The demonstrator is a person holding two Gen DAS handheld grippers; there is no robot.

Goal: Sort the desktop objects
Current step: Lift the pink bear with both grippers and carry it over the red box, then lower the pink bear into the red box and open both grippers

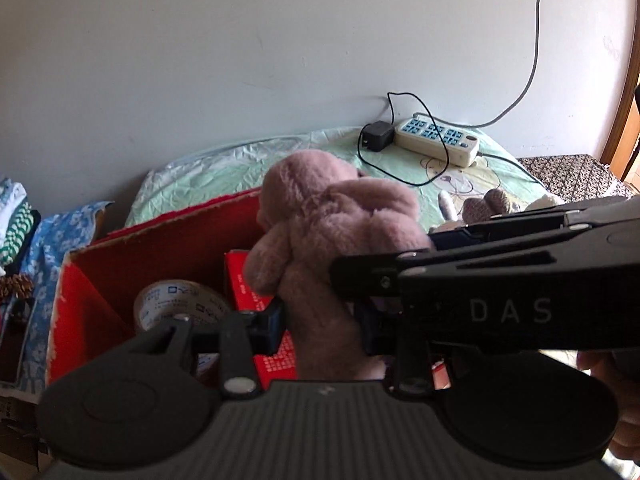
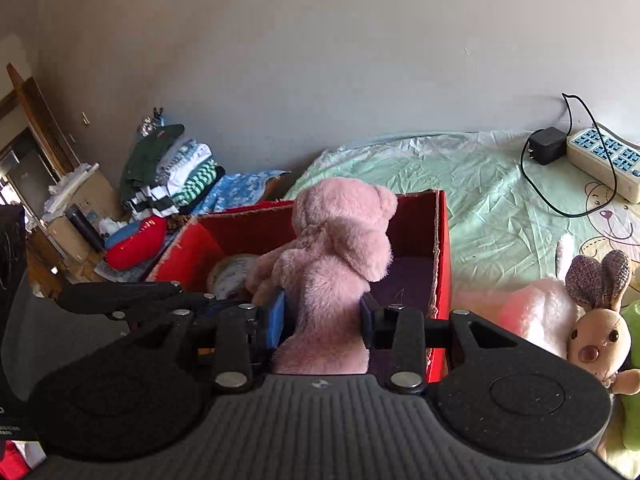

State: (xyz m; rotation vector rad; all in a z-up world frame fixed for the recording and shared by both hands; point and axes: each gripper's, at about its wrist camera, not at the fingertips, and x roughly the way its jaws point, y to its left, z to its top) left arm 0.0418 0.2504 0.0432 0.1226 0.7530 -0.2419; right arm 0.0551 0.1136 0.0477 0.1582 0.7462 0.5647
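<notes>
A pink teddy bear (image 1: 332, 216) (image 2: 340, 248) is upright over the open red cardboard box (image 1: 160, 240) (image 2: 440, 240), its back toward both cameras. My left gripper (image 1: 324, 326) is shut on its lower body. My right gripper (image 2: 324, 320) is shut on the same part, and its black frame (image 1: 500, 304) crosses the left wrist view from the right. Inside the box lie a roll of tape (image 1: 180, 300) (image 2: 232, 276) and a small red packet (image 1: 248, 288). The bear's feet are hidden, so I cannot tell whether it touches the box floor.
The box stands on a green sheet (image 2: 480, 184). A rabbit plush (image 2: 596, 336) and a pale pink plush (image 2: 532, 316) lie right of the box. A power strip (image 1: 436, 140) and black adapter (image 1: 376, 136) sit by the wall. Folded clothes (image 2: 176, 172) are stacked at the left.
</notes>
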